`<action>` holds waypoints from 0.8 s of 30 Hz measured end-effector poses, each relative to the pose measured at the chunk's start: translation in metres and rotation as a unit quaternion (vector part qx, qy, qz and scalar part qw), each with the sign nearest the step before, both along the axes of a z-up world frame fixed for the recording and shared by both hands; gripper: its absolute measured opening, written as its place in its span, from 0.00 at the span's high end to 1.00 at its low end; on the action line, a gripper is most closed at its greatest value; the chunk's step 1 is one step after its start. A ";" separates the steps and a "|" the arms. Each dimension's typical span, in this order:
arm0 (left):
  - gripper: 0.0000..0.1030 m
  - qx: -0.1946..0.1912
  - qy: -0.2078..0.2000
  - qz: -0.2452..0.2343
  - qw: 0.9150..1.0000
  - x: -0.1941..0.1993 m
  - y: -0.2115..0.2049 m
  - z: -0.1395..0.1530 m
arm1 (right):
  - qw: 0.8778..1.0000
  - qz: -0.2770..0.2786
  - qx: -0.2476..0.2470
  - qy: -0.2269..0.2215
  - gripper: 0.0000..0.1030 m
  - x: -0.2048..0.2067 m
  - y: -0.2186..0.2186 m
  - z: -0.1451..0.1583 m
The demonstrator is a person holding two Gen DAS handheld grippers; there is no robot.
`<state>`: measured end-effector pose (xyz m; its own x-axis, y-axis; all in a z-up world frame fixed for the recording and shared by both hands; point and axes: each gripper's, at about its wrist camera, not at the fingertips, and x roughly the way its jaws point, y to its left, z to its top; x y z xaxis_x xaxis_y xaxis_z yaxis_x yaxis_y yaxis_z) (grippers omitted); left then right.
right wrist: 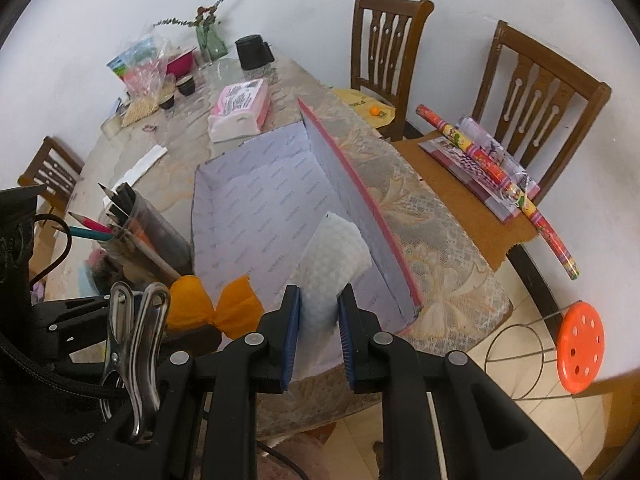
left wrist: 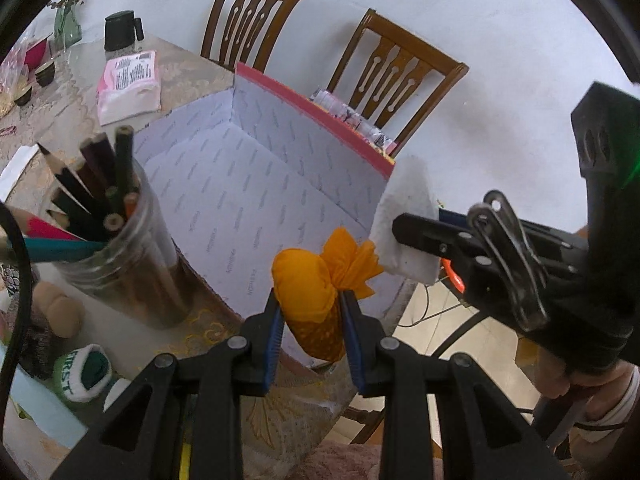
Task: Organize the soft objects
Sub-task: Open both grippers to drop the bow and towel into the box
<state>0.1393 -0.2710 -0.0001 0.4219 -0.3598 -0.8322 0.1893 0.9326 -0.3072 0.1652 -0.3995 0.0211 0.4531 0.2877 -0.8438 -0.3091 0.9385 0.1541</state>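
My left gripper (left wrist: 313, 322) is shut on an orange cloth pouch (left wrist: 310, 292) with a gathered, ruffled top, held above the near end of an open box (left wrist: 248, 184) lined in pale lilac paper with a red rim. My right gripper (right wrist: 319, 322) is shut on a white quilted sponge cloth (right wrist: 334, 256), which hangs over the box's (right wrist: 256, 208) near right corner. In the left wrist view the right gripper (left wrist: 404, 232) comes in from the right with the white cloth (left wrist: 408, 216). The orange pouch (right wrist: 212, 306) shows at the lower left of the right wrist view.
A clear jar of pencils (left wrist: 116, 248) stands left of the box, with a green-and-white rolled sock (left wrist: 82, 372) and a brown plush toy (left wrist: 58, 312) near it. A pink tissue pack (right wrist: 240, 108), black mug (right wrist: 253, 52) and vase (right wrist: 210, 42) sit farther back. Chairs (right wrist: 532, 96) line the far side; an orange stool (right wrist: 580, 346) stands on the floor.
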 end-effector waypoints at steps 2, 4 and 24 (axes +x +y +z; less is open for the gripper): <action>0.72 0.003 0.006 0.003 1.000 0.003 -0.001 -0.004 | 1.000 0.007 -0.001 0.003 0.81 0.004 0.001 -0.004; 0.72 0.005 0.013 0.006 1.000 0.005 -0.001 -0.009 | 1.000 0.014 -0.002 0.008 0.81 0.008 0.002 -0.008; 0.59 0.025 0.027 0.012 0.999 0.007 -0.009 -0.019 | 0.999 0.032 -0.001 0.031 0.75 0.023 0.003 -0.026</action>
